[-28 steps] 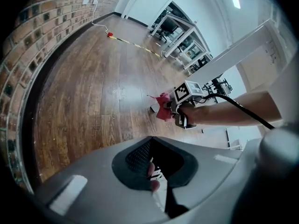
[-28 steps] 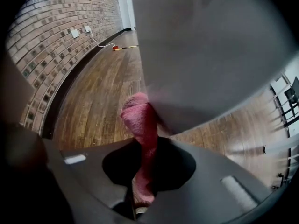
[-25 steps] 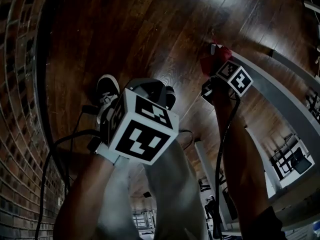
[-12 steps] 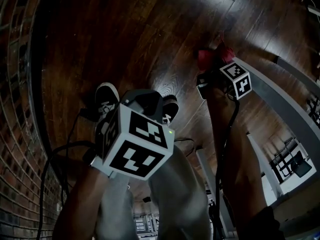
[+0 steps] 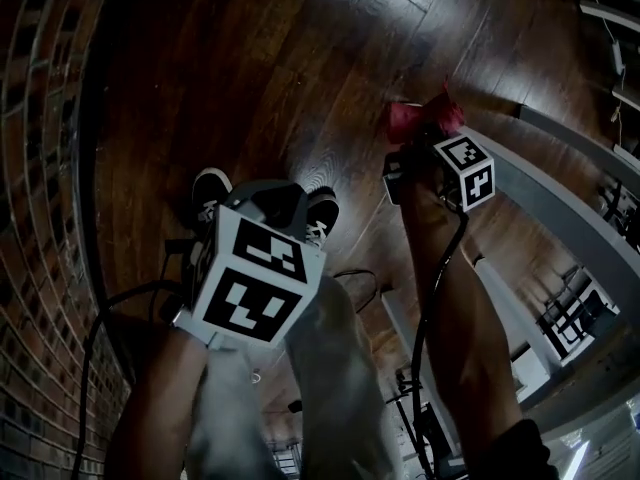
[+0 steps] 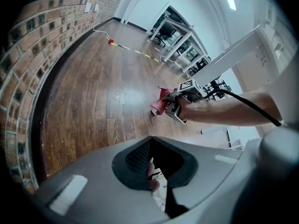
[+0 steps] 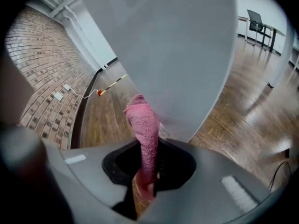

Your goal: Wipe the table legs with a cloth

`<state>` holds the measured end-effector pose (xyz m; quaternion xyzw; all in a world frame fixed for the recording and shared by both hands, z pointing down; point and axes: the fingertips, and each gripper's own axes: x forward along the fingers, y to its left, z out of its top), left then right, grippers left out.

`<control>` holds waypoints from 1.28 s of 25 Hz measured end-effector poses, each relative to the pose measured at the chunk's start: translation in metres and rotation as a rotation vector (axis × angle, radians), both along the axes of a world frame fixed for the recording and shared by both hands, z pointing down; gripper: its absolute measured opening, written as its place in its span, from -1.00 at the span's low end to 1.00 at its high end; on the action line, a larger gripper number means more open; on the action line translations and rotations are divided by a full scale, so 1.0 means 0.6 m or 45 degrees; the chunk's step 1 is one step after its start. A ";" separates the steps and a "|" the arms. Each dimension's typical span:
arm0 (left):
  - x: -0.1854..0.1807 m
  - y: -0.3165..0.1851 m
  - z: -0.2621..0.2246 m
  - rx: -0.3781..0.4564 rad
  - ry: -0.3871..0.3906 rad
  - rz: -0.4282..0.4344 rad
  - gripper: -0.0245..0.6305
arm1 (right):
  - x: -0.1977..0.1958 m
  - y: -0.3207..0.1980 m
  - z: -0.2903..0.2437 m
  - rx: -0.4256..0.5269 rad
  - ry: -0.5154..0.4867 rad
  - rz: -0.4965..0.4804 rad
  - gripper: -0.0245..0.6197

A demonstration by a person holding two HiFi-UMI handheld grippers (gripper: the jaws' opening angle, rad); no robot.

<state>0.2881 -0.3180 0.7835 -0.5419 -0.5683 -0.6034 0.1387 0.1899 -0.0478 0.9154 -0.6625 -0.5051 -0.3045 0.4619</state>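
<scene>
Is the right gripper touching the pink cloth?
Touching. In the right gripper view the right gripper is clamped on the pink cloth.

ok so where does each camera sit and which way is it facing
Head view: on the person's head, looking steeply down at the wood floor; left forearm, right forearm, legs and shoes show.
Left gripper view: on the left claw, looking along its jaws across the floor; right forearm and right claw show.
Right gripper view: on the right claw, looking along its jaws at the grey table leg, red cloth pinched between them.
Shared: all three show the cloth.
</scene>
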 end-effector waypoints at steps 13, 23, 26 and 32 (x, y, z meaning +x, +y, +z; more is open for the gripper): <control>-0.002 0.065 -0.266 -0.159 0.068 0.119 -0.93 | -0.002 0.007 -0.349 -0.102 0.156 0.102 -0.78; -0.021 0.100 -0.384 -0.236 0.088 0.123 -0.93 | 0.006 0.006 -0.640 -0.252 0.396 0.097 -0.78; -0.030 0.110 -0.395 -0.249 0.091 0.131 -0.93 | 0.007 0.005 -0.704 -0.328 0.436 0.069 -0.78; -0.049 0.121 -0.392 -0.254 0.090 0.133 -0.93 | -0.005 -0.002 -0.767 -0.445 0.431 0.090 -0.78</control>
